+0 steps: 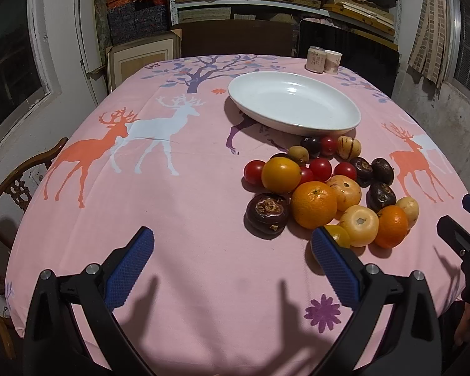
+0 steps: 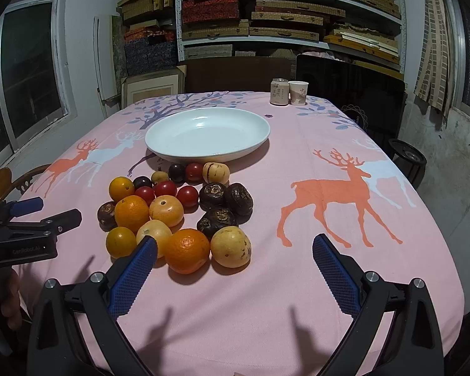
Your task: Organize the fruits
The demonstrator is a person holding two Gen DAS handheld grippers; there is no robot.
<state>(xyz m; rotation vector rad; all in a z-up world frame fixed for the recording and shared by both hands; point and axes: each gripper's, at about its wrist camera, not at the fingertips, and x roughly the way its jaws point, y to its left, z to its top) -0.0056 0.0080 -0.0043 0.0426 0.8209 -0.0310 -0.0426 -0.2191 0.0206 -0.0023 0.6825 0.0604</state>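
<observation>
A pile of mixed fruit [image 1: 329, 188] lies on the pink deer tablecloth: oranges [image 1: 313, 204], small red tomatoes [image 1: 319, 169], dark brown wrinkled fruits [image 1: 268, 214] and pale yellow ones [image 1: 358, 225]. The pile also shows in the right wrist view [image 2: 178, 210]. An empty white oval plate [image 1: 294, 103] [image 2: 207, 134] stands just behind the pile. My left gripper [image 1: 232, 246] is open and empty, left of the pile's near edge. My right gripper [image 2: 235, 252] is open and empty, with its left finger beside an orange [image 2: 186, 250].
A can [image 2: 279, 91] and a paper cup [image 2: 298, 92] stand at the table's far edge. A wooden chair [image 1: 12, 185] is at the left side. Shelves of boxes [image 2: 266, 15] line the back wall. A dark round object [image 2: 407, 159] sits beyond the right edge.
</observation>
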